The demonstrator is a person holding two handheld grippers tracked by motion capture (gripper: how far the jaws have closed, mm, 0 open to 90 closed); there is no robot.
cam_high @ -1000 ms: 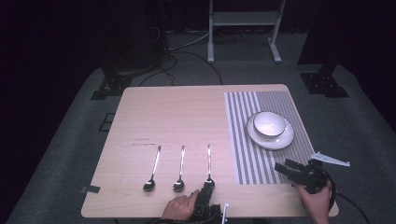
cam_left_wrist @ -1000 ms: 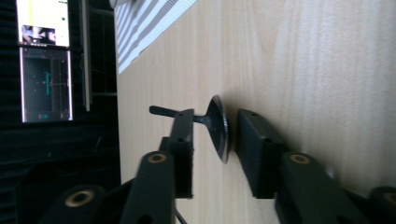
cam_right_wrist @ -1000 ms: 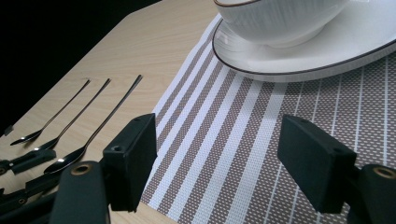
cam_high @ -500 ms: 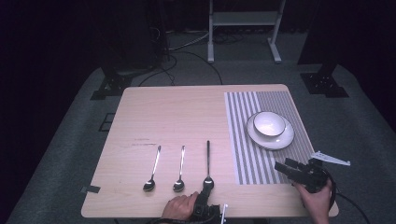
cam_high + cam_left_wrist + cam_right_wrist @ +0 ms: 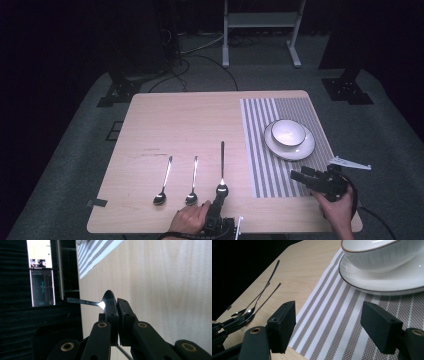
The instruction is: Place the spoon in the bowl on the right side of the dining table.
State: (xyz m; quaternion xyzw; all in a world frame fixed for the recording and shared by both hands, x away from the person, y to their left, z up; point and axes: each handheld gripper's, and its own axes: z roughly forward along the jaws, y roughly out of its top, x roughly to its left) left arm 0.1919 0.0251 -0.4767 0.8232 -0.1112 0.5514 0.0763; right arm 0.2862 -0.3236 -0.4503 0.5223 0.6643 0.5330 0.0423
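Wooden table [image 5: 190, 125]: three spoons, left gripper [image 5: 219, 196] clamped on one spoon [image 5: 222, 167]; right gripper [image 5: 301, 176] apart.

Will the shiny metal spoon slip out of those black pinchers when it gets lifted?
Maybe. The shiny metal spoon looks smooth, and the left gripper pinches only its rounded bowl. Its long handle sticks out sideways, so it might swivel. It looks stiff, so probably won't bend.

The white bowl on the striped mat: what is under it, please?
Under the white bowl sits a white plate with a dark rim, and under that the striped placemat. The middle of the plate is covered by the bowl, so it cannot be seen.
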